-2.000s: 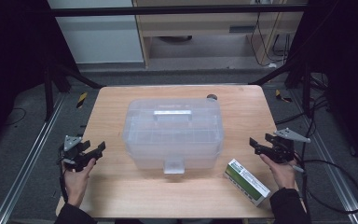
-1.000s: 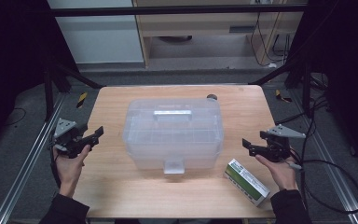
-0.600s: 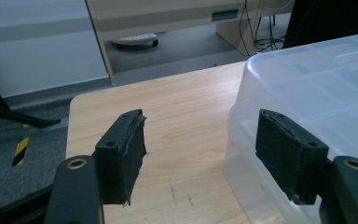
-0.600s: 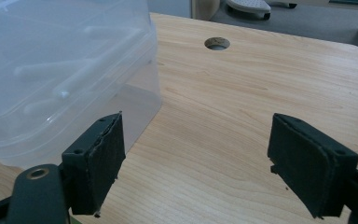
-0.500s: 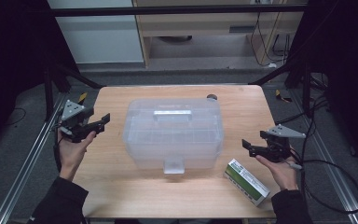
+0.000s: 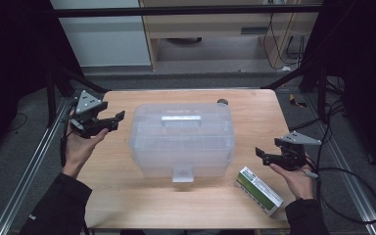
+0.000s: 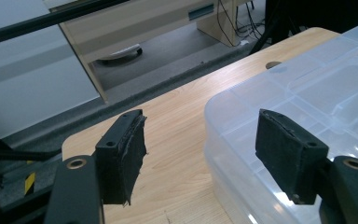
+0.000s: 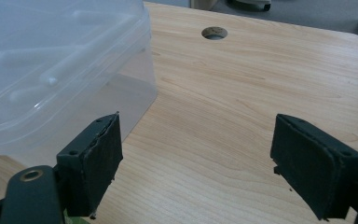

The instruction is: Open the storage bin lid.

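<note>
A clear plastic storage box (image 6: 182,139) with a lid, a top handle (image 6: 180,118) and a front latch (image 6: 182,174) stands mid-table. My left gripper (image 6: 118,119) hovers open by the box's left upper edge, jaws empty; in its own view (image 7: 200,144) the box (image 7: 307,93) lies under the right jaw. My right gripper (image 6: 260,153) is open and empty to the right of the box, low over the wood; its own view (image 8: 196,163) has the box (image 8: 60,65) at left. A green and white carton (image 6: 259,190) lies flat at the front right, just below the right hand.
The wooden table (image 6: 127,200) has a round cable hole (image 6: 222,102) near the back edge, also seen in the right gripper view (image 8: 214,32). Metal rails (image 6: 24,176) run along both sides. A cabinet and cables (image 6: 279,44) stand beyond the table.
My left gripper has risen and moved forward and right, from the table's left front edge up to the box's left side. The right gripper shifted slightly left, staying open.
</note>
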`<state>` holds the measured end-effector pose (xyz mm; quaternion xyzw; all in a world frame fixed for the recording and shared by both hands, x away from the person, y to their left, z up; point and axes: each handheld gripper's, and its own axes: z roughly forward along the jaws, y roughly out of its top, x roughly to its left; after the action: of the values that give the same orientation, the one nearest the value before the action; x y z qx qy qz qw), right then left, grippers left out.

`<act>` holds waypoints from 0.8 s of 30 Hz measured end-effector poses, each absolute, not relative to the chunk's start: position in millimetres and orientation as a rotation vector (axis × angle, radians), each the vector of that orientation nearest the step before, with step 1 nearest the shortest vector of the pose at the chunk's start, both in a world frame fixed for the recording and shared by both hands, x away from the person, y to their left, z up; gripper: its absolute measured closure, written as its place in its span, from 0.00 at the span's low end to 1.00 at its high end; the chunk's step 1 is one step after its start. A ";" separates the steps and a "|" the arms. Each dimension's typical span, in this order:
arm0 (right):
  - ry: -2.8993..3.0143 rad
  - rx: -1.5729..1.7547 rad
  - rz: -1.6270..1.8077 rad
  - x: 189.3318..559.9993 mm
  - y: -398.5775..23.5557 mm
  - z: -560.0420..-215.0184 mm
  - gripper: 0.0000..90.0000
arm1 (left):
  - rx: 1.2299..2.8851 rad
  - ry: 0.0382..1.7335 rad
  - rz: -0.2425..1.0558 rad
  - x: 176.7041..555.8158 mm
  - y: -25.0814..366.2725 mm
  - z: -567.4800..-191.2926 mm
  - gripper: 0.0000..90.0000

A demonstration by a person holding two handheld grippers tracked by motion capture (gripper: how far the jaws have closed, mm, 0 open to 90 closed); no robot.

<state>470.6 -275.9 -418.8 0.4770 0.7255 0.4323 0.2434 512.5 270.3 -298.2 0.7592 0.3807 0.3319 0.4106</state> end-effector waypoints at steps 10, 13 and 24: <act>2.013 1.262 1.164 469.1 -275.0 -419.7 0.20 | 2.013 0.832 0.815 514.8 252.4 -285.7 0.40; 2.025 1.239 1.165 469.1 -273.8 -419.1 0.21 | 2.062 0.801 0.823 515.1 246.5 -282.4 0.41; 2.029 1.230 1.168 468.2 -275.6 -417.4 0.22 | 2.166 0.695 0.777 521.9 229.3 -270.2 0.47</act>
<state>468.2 -275.6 -417.4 0.4507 0.7435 0.4283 0.2461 521.9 229.3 -270.2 0.8404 0.2696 0.3016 0.3606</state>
